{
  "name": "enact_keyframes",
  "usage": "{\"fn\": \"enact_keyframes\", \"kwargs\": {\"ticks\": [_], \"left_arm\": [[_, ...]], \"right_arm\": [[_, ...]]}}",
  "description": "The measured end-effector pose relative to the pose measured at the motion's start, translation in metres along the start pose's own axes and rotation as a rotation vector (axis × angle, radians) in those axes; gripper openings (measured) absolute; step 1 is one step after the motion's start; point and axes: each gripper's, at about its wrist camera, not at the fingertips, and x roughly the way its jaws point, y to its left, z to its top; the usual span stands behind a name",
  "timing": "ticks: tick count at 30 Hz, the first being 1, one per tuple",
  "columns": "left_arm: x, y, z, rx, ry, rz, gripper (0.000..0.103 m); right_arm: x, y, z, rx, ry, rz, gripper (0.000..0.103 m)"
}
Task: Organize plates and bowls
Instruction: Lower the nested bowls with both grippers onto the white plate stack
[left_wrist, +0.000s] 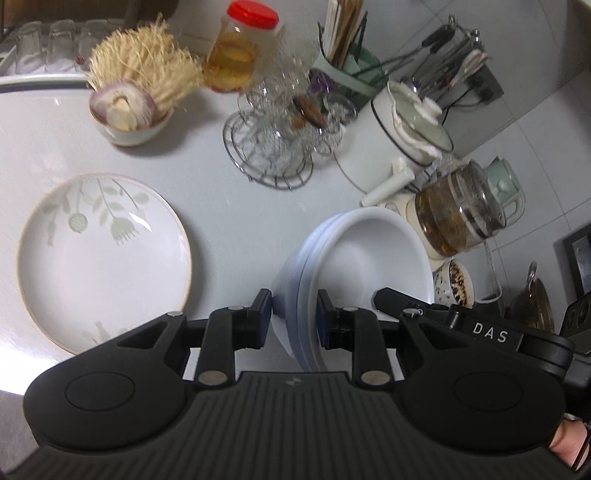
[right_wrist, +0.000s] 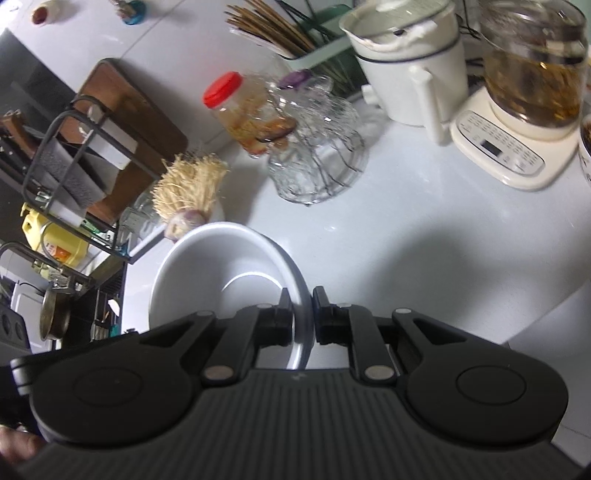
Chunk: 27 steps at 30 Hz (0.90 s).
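Note:
In the left wrist view my left gripper (left_wrist: 293, 319) is shut on the near rim of a stack of white bowls (left_wrist: 369, 254), held above the counter. The right gripper's black body (left_wrist: 480, 328) reaches the stack from the right. A white plate with a green leaf pattern (left_wrist: 103, 258) lies flat on the counter to the left. In the right wrist view my right gripper (right_wrist: 303, 314) is shut on the rim of the white bowl (right_wrist: 221, 273), one finger inside, one outside.
A small bowl with onion and a straw brush (left_wrist: 129, 107), a red-lidded jar (left_wrist: 236, 48), a wire rack of glassware (left_wrist: 273, 147), a white pot (left_wrist: 399, 147) and a glass kettle (left_wrist: 458, 214) crowd the back. A dish rack (right_wrist: 74, 155) stands at left.

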Motion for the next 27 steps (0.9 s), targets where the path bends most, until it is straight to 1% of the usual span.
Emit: {"fn": "enact_keyframes", "kwargs": {"ticks": [7,10,15,21,25,27], "left_arm": [[-0.023,0.029,0.014,-0.024,-0.052,0.008,0.028],[-0.032,0.044,0.02,-0.037,-0.066,0.003,0.028],[-0.043,0.069,0.028,-0.056,-0.09,0.018,0.028],[-0.045,0.1,0.032,-0.08,-0.084,0.044,0.028],[-0.041,0.12,0.031,-0.091,-0.076,0.081,0.028],[-0.037,0.127,0.031,-0.081,-0.074,0.109,0.028]], "right_arm": [[0.013,0.038,0.001,-0.06,-0.016,0.013,0.014],[0.02,0.052,0.003,-0.065,-0.021,0.027,0.014],[0.035,0.077,0.001,-0.075,-0.007,0.035,0.014],[0.059,0.101,-0.005,-0.1,0.029,0.028,0.013],[0.08,0.116,-0.011,-0.12,0.065,0.015,0.014],[0.089,0.123,-0.014,-0.133,0.084,0.005,0.014]]}}
